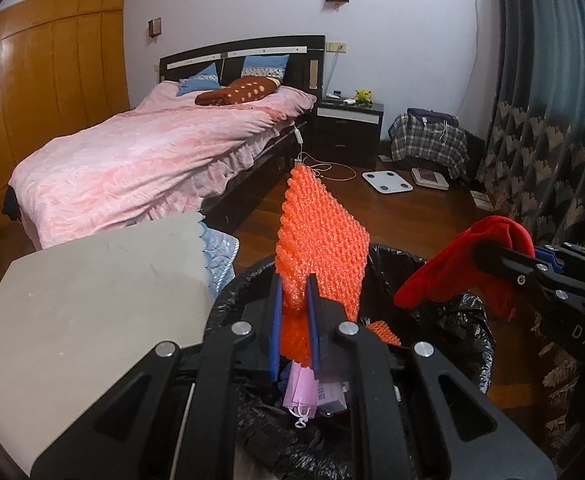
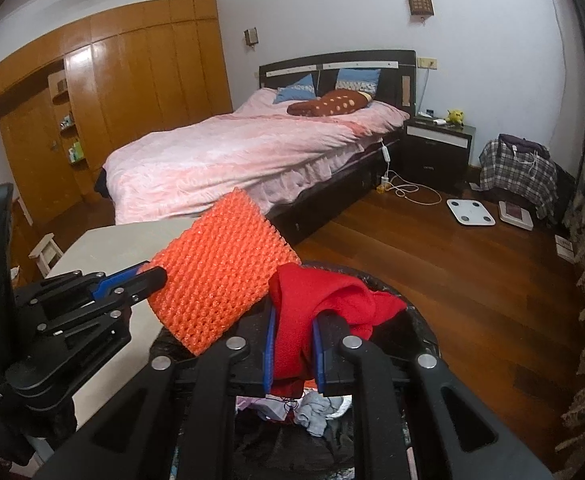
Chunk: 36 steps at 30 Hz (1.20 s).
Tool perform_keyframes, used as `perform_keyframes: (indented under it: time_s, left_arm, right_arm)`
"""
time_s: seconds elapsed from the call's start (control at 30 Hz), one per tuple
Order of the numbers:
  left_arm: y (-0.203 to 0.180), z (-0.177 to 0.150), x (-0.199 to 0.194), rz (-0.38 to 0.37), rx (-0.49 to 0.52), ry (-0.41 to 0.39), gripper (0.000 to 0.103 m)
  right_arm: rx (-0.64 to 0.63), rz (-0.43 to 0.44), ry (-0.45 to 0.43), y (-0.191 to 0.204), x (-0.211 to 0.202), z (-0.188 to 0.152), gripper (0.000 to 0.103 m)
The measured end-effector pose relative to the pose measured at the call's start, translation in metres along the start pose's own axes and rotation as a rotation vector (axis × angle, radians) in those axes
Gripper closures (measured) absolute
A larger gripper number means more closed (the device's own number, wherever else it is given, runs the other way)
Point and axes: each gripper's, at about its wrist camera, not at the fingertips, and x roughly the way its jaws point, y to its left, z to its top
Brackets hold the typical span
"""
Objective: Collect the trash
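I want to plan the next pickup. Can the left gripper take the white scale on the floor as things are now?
Probably not: the left gripper is shut on the orange foam net above the trash bin, and the white scale lies well beyond, across bare floor.

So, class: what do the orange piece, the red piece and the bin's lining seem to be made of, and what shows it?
Orange piece: probably foam plastic netting, slightly glossy; an open knobbly mesh that holds its shape.
Red piece: likely knitted or fleecy fabric, matte; it drapes in soft folds.
Bin lining: thin black plastic film, shiny; crinkled, with bright glints.
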Motion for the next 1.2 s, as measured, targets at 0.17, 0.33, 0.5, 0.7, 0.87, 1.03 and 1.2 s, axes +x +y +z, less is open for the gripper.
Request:
perform_keyframes:
  time_s: [0.17,0.33,0.5,0.7,0.87,1.03,1.2]
  left_arm:
    - [-0.005,0.002,0.010,-0.004,0.006,0.011,0.092]
    - [0.000,0.003,0.024,-0.020,-0.008,0.051,0.082]
    - [0.010,-0.001,0.026,-0.022,-0.030,0.062,0.060]
    - [0.025,-0.003,0.010,0.018,-0.042,0.034,0.035]
    - [0.037,0.000,-0.018,0.051,-0.051,-0.008,0.015]
    - [0.048,-0.001,-0.053,0.069,-0.060,-0.043,0.010]
    - [0.057,-0.002,-0.086,0.099,-0.068,-0.070,0.007]
  right_arm:
    - [0.010,-0.003,0.018,-0.006,0.011,-0.003,0.088]
    - [-0.021,-0.011,0.095,-0.005,0.031,-0.006,0.069]
    - [-0.004,-0.021,0.139,-0.011,0.038,-0.020,0.050]
    - [-0.006,-0.041,0.109,-0.012,0.026,-0.015,0.023]
    - [-0.001,-0.037,0.070,-0.003,0.009,-0.006,0.009]
    - [-0.014,-0.007,0.037,0.013,-0.009,0.002,0.006]
    - [-0.045,0.018,0.001,0.033,-0.029,0.008,0.006]
